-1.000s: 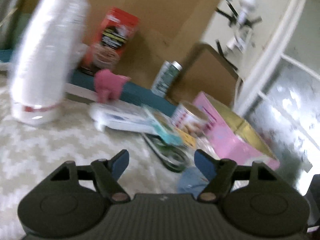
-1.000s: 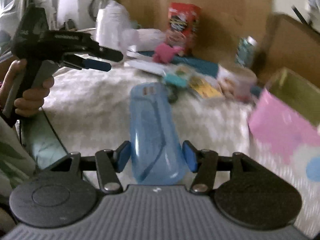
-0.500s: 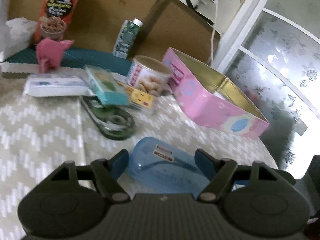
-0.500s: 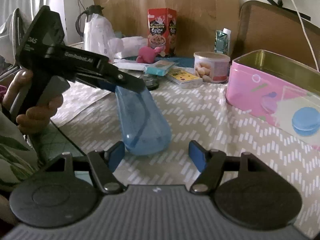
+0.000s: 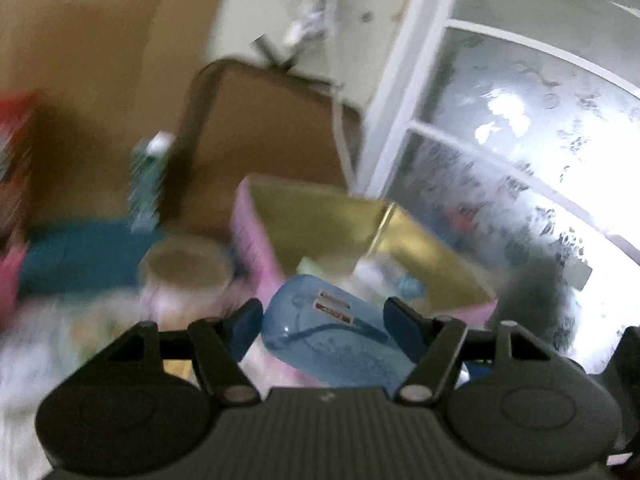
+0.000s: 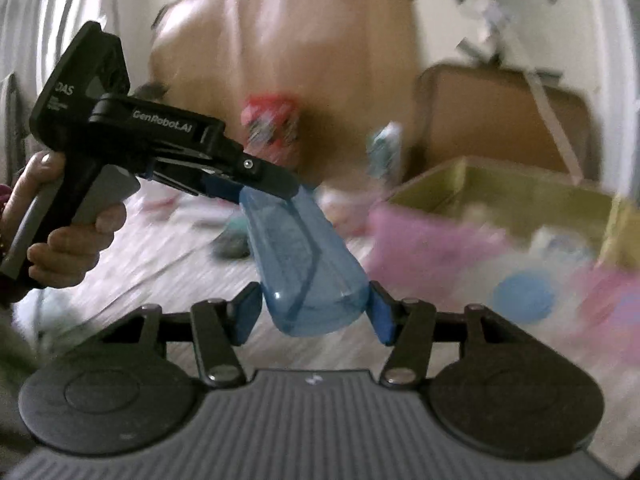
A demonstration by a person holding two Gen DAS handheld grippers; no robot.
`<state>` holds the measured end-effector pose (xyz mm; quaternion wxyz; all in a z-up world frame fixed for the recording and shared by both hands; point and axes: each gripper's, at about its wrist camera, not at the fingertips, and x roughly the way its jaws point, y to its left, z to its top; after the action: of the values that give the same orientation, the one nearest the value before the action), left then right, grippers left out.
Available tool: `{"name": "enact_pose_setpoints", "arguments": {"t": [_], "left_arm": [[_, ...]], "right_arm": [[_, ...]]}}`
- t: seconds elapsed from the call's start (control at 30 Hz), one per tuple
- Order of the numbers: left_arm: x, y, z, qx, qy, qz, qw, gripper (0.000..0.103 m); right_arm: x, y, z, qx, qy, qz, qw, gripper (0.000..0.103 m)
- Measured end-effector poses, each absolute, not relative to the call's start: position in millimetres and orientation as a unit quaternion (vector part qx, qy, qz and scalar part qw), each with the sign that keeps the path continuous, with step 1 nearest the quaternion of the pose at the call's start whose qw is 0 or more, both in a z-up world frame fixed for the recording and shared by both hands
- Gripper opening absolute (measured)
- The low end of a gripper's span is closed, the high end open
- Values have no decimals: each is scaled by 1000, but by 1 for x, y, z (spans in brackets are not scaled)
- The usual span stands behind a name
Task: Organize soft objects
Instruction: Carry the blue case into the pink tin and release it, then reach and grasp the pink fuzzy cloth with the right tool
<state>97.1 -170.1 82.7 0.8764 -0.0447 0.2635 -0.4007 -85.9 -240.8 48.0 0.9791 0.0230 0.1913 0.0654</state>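
A translucent blue plastic case (image 6: 304,256) is held in the air between both grippers. My left gripper (image 5: 323,320) is shut on one end of the blue case (image 5: 336,332); it also shows in the right wrist view (image 6: 256,188), gripping the case's far end. My right gripper (image 6: 314,312) is shut on the case's near end. The pink tin box (image 5: 360,240) with a gold inside stands open just beyond the case, also in the right wrist view (image 6: 480,240). Both views are motion-blurred.
A round biscuit tin (image 5: 184,276) stands left of the pink box. A red snack box (image 6: 272,124) and a green can (image 6: 386,152) stand at the back by brown cardboard (image 6: 320,60). A frosted glass door (image 5: 520,160) is on the right.
The blue case has been lifted off the table, held at both ends. My right gripper has closed on its near end. Both grippers have moved toward the pink box.
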Motion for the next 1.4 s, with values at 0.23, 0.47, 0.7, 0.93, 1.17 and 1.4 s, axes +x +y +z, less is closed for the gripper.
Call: {"name": "enact_pose_setpoints", "arguments": {"t": [0.23,0.47,0.7,0.93,1.17,1.4], "left_arm": [[148,-245,78,-51,270,-398,875,69],[172,-293,51,-14,309,-364,879,73],[146,-272,58,-19,284,-368,885,73],[106,-204,73,-41,242,-372,895,73],[81,-83,51,-75,250,-274,926,73],[77,13,12,-72,283,-113,950,72]], "right_arm": [[-53,-306,61,35,193,3,981,59],[-16,-342,52,53,248,-74,964,59],[7,-349,32,-4,253,-182,950,70],[-18,-330,51,34,193,-167,966,73],[-16,-292,79,79,140,-97,982,67],[45,-203,69,96,205,85,970,50]]}}
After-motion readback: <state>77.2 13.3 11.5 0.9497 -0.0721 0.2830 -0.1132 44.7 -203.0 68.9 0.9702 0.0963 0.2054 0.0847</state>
